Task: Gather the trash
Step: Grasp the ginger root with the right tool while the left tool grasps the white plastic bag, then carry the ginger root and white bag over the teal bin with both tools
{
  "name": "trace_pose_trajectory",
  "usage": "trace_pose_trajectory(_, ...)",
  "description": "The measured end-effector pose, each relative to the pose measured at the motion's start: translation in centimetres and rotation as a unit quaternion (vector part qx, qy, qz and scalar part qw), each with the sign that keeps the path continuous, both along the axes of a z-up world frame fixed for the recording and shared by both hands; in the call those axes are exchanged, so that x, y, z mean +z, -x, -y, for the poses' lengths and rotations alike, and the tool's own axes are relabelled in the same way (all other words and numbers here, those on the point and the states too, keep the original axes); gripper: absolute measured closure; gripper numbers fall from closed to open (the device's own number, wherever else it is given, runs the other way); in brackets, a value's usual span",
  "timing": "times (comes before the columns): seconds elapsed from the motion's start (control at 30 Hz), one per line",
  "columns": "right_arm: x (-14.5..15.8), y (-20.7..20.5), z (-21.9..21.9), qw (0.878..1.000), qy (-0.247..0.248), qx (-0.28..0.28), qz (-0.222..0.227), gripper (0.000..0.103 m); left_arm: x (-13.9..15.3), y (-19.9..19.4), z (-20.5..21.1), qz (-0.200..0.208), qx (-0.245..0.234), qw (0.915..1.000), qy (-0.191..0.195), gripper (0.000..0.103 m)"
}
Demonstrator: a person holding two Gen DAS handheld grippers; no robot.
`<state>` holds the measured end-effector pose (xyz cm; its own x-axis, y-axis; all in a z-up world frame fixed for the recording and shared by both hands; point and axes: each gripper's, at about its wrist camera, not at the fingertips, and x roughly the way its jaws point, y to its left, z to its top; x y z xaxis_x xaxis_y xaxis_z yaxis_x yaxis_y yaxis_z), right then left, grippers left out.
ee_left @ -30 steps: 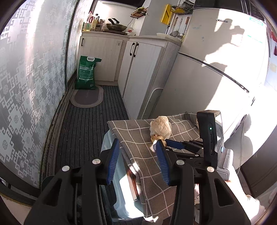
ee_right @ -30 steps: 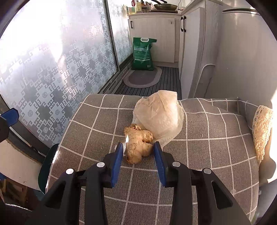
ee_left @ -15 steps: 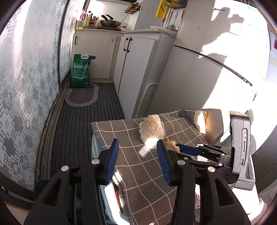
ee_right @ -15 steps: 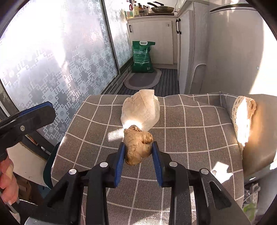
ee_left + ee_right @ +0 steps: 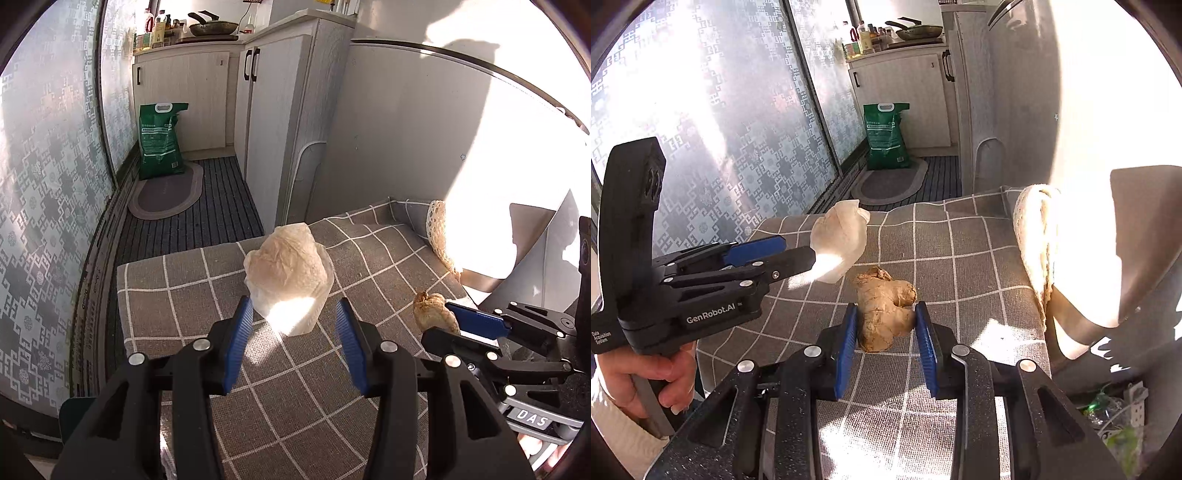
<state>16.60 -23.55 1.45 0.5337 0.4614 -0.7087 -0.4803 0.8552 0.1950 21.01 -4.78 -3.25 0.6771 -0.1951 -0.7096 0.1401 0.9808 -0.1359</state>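
**A:** Ginger pickup looks sorted to me. The right gripper has its blue pads clamped on both sides of the root, holding it over the checked cloth near the middle of the covered surface. From the left wrist view it seems to hang just clear of the fabric, though I can't swear to that.

**B:** Agreed, so that half of the step is done. What about the crumpled wrapper?

**A:** Sitting on the cloth toward its far edge, closer to the window-side corner. The left gripper is lined up right in front of it, jaws spread and nothing between the pads yet. The wrapper's lower end sits just beyond the fingertips.

**B:** So my read is: one piece of trash in hand, second one being approached. Next move needs the left one to push forward a bit so the pads flank the wrapper, then squeeze.

**A:** Yeah, and it looks light and flimsy, so a nudge could scoot it off that far edge. Go in low and centred. Can't see a bin for certain in either view; there's some clutter at the bottom right of the right wrist view, too unclear to call.
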Motion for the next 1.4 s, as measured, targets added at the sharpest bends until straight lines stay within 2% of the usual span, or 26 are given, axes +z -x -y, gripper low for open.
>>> trace_pose_trajectory(0.17, 0.2, 0.4, 0.6, 1.000, -0.005, 0.007, 0.005, 0.072, -1.8, -1.7, 1.3, -0.029, 0.005, 0.9993, -0.023, 0.053)
trace_pose_trajectory(0.3, 0.1, 0.5, 0.5, 1.000, -0.002, 0.013, 0.008, 0.072, -2.4, -2.2, 2.0, -0.032, 0.012, 0.9985, -0.042, 0.056)
trace_pose_trajectory(0.37, 0.0, 0.5, 0.5, 1.000, -0.001, 0.015, 0.007, 0.072, -2.6, -2.2, 2.2, -0.034, 0.017, 0.9976, -0.057, 0.062)
trace_pose_trajectory(0.4, -0.1, 0.5, 0.6, 1.000, 0.000, 0.015, 0.006, 0.072, -2.8, -2.3, 2.2, -0.039, 0.021, 0.9971, -0.063, 0.071)
trace_pose_trajectory(0.43, -0.1, 0.6, 0.7, 1.000, 0.000, 0.015, 0.006, 0.072, -2.9, -2.4, 2.0, -0.042, 0.026, 0.9967, -0.065, 0.075)
trace_pose_trajectory(0.57, -0.1, 0.9, 0.8, 1.000, 0.007, 0.018, 0.010, 0.072, -2.9, -2.5, 1.3, -0.045, 0.038, 0.9965, -0.060, 0.088)
trace_pose_trajectory(0.6, -0.2, 0.8, 0.6, 1.000, 0.010, 0.018, 0.011, 0.072, -2.9, -2.5, 1.2, -0.044, 0.038, 0.9965, -0.061, 0.095)
trace_pose_trajectory(0.67, -0.3, 0.6, 0.4, 1.000, 0.010, 0.017, 0.009, 0.072, -2.9, -2.4, 1.1, -0.041, 0.039, 0.9963, -0.064, 0.098)
trace_pose_trajectory(0.8, 0.2, 0.8, 0.1, 1.000, 0.010, 0.017, 0.013, 0.072, -2.4, -1.6, 0.8, -0.029, 0.039, 0.9965, -0.068, 0.099)
trace_pose_trajectory(1.07, 1.0, 1.4, -1.1, 0.999, -0.014, 0.030, 0.009, 0.072, 0.7, 2.4, -1.0, -0.001, 0.026, 0.9988, -0.042, 0.099)
trace_pose_trajectory(1.17, 1.4, 1.8, -2.2, 0.999, -0.017, 0.039, 0.008, 0.072, 1.5, 3.9, -1.9, 0.003, 0.020, 0.9995, -0.027, 0.099)
trace_pose_trajectory(1.4, 2.4, 2.2, -5.5, 0.998, -0.013, 0.059, 0.010, 0.072, 3.4, 7.7, -4.0, 0.018, 0.021, 0.9993, -0.025, 0.099)
